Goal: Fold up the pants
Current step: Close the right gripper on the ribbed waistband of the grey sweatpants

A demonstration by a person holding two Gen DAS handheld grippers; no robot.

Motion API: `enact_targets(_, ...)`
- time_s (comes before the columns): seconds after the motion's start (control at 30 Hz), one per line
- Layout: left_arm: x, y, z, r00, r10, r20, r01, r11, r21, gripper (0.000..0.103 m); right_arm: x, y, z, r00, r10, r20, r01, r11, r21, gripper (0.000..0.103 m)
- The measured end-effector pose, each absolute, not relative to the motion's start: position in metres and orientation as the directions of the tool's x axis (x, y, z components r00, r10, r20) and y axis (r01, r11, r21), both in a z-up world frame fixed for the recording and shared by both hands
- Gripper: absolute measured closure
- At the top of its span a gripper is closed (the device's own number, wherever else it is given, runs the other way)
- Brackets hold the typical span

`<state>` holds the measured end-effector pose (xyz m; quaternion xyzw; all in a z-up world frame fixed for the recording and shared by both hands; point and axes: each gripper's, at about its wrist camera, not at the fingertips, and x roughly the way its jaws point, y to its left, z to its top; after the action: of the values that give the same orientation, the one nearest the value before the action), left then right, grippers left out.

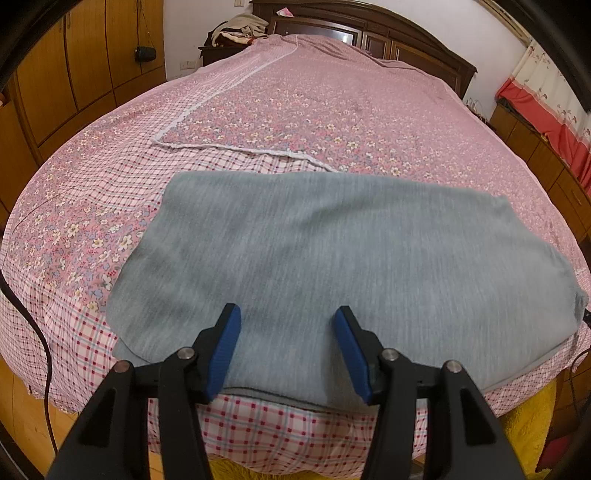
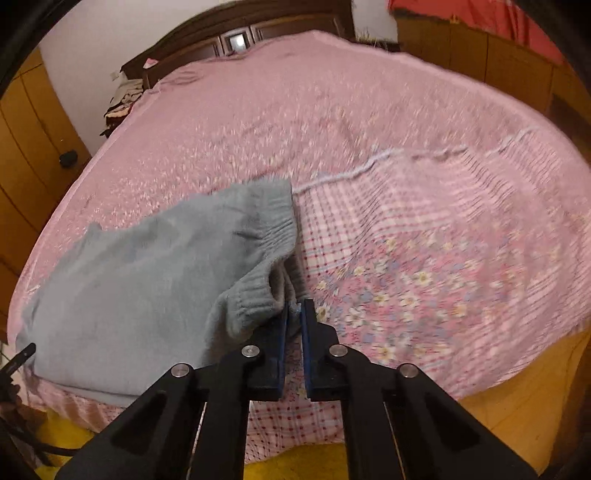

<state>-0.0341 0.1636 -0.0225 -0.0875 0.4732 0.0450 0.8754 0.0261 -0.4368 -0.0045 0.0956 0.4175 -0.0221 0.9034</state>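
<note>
The grey pants (image 1: 332,258) lie folded across the near edge of the bed, flat in the left wrist view. My left gripper (image 1: 287,314) is open and empty, its blue pads just above the near part of the pants. In the right wrist view the pants (image 2: 140,288) lie at the left, with the ribbed waistband (image 2: 266,236) lifted and bunched. My right gripper (image 2: 294,306) is shut on the waistband's edge and holds it slightly above the bedspread.
The bed is covered by a pink floral and checked bedspread (image 1: 295,110). A dark wooden headboard (image 1: 369,29) stands at the far end. Wooden wardrobes (image 1: 74,74) line the left side. A yellow rug (image 1: 528,424) lies on the floor below the bed's edge.
</note>
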Motion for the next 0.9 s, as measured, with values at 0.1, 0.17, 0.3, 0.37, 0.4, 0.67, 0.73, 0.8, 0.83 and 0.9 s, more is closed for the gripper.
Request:
enact_targets(0.1,-0.034,0.164,-0.023,0.548,-0.004,-0.836,-0.162,0.981,-0.111,0.047,0.022,-0.439,-0.004,0.636,-0.014,-0.772,0.151,0.983,0.106,0.096)
enact_targets(0.17,-0.034,0.164,-0.023,0.550,-0.004,-0.835,-0.162,0.981,-0.111,0.047,0.023,-0.443,-0.011,0.605,-0.109,-0.789,0.211,0.977,0.027,0.102)
enact_targets(0.3,-0.034,0.164,-0.023,0.549,-0.003,-0.836,-0.159,0.981,-0.108,0.047,0.018,-0.461,-0.020,0.596,-0.151,-0.789,0.262,0.965,0.013,0.102)
enact_targets(0.37,-0.033,0.164,-0.023,0.544,-0.001,-0.839,-0.163,0.981,-0.107,0.047,0.011,-0.463,-0.014,0.604,-0.135,-0.786,0.252,0.967,0.028,0.102)
enact_targets(0.4,-0.033,0.164,-0.022,0.543,0.001,-0.840,-0.165,0.981,-0.105,0.047,0.008,-0.462,-0.010,0.612,-0.118,-0.782,0.245,0.968,0.046,0.102)
enact_targets(0.67,-0.034,0.162,-0.021,0.546,0.013,-0.838,-0.166,0.982,-0.093,0.047,0.001,-0.442,0.002,0.672,0.218,-0.708,0.166,0.887,0.431,0.051)
enact_targets(0.73,-0.034,0.162,-0.021,0.548,0.010,-0.837,-0.165,0.982,-0.096,0.047,0.008,-0.437,-0.006,0.651,0.258,-0.714,0.170,0.867,0.468,0.047)
enact_targets(0.8,-0.035,0.162,-0.021,0.550,0.006,-0.835,-0.160,0.982,-0.098,0.047,0.016,-0.431,-0.015,0.635,0.244,-0.733,0.189,0.871,0.453,0.047)
enact_targets(0.83,-0.036,0.162,-0.021,0.551,0.005,-0.834,-0.158,0.982,-0.099,0.047,0.020,-0.430,-0.019,0.632,0.229,-0.741,0.202,0.874,0.442,0.047)
enact_targets(0.9,-0.038,0.163,-0.021,0.553,-0.001,-0.833,-0.156,0.982,-0.104,0.047,0.027,-0.429,-0.027,0.633,0.221,-0.742,0.216,0.870,0.443,0.047)
